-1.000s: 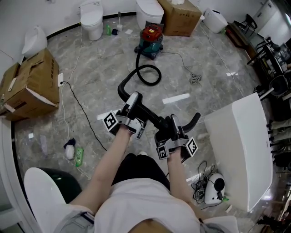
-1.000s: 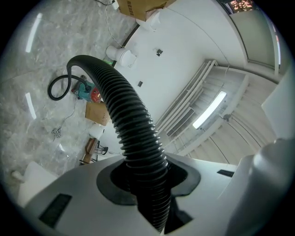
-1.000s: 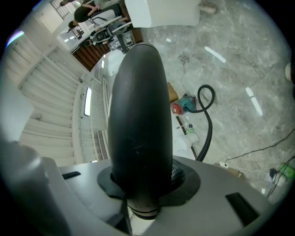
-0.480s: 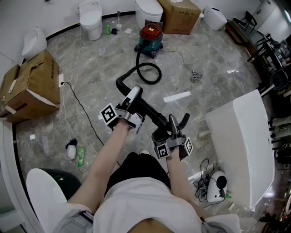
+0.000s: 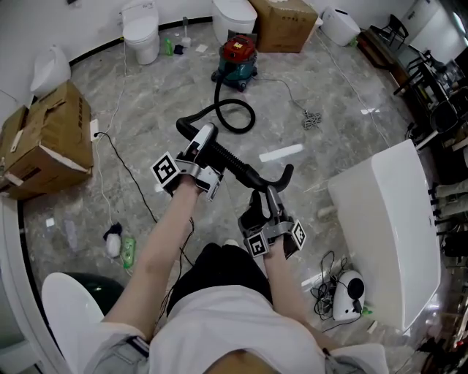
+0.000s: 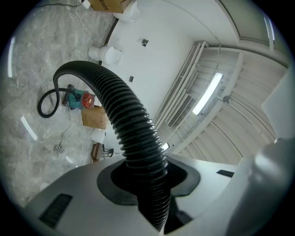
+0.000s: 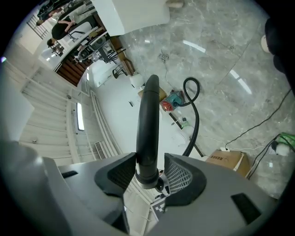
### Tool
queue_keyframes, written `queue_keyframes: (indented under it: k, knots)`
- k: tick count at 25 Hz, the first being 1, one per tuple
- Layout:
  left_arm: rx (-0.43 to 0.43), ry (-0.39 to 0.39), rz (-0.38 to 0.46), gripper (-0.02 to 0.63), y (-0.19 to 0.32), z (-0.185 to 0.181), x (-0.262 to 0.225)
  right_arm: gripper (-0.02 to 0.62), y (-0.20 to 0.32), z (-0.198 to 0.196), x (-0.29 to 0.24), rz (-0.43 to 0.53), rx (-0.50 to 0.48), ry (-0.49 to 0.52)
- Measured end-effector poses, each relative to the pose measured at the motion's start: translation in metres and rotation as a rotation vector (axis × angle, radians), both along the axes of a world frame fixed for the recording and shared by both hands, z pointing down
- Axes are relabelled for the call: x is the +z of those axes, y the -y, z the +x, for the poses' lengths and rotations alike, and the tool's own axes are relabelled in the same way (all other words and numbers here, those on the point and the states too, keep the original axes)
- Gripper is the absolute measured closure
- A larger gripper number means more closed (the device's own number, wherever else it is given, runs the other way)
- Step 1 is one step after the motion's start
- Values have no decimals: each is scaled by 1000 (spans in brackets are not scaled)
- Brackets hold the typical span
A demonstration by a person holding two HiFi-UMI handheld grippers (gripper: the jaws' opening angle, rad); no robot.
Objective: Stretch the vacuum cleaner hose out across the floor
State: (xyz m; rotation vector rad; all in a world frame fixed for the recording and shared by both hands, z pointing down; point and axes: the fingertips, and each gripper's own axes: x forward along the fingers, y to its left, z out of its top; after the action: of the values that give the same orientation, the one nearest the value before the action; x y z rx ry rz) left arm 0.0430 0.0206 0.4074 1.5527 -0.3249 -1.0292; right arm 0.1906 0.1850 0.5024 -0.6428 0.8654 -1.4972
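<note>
A red and teal vacuum cleaner [image 5: 235, 58] stands far off on the grey floor. Its black ribbed hose [image 5: 232, 162] loops on the floor, then rises to my hands. My left gripper [image 5: 201, 144] is shut on the ribbed part [image 6: 124, 110], which fills the jaws [image 6: 143, 177]. The hose's smooth curved end tube [image 5: 281, 177] sticks up out of my right gripper [image 5: 269, 203]. That gripper [image 7: 147, 173] is opening: the tube [image 7: 148, 120] stands between the pads with a gap on one side.
A torn cardboard box [image 5: 47, 139] lies at left, with a thin black cable [image 5: 128, 175] trailing from it. Toilets [image 5: 139, 29] and another box [image 5: 281, 22] line the far wall. A big white panel [image 5: 387, 234] stands close at right, a small white device with cords [image 5: 344, 296] beside it.
The left gripper has carried the hose up and to the left. The right gripper has drawn back toward me, the end tube has swung from sideways to upright, and its jaws have loosened.
</note>
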Motion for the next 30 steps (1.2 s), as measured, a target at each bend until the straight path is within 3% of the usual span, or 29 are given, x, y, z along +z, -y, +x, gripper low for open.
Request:
queue_keyframes:
  k: [3,5,15,21,25,30]
  knots:
    - [-1,26,24,462,5,-5,-5,417,-3,-5,-1,-7,-24,-41]
    - [12,84,44,462,5,-8,-3,419,-6,-7,-3,-7,-41,-78]
    - [238,539,194,462,-14,12,26,419,-2,6,-7,3,-31,-132]
    - [390,826,357,462,-40,31,40,419,-2,1,-9,14,-52,-140]
    - [500,969,433,461,-57,42,58,419,1,3,-11,23,-55,-155]
    - [560,1115,533,460,-76,50,74,419,2,3,-11,29,-62,-170]
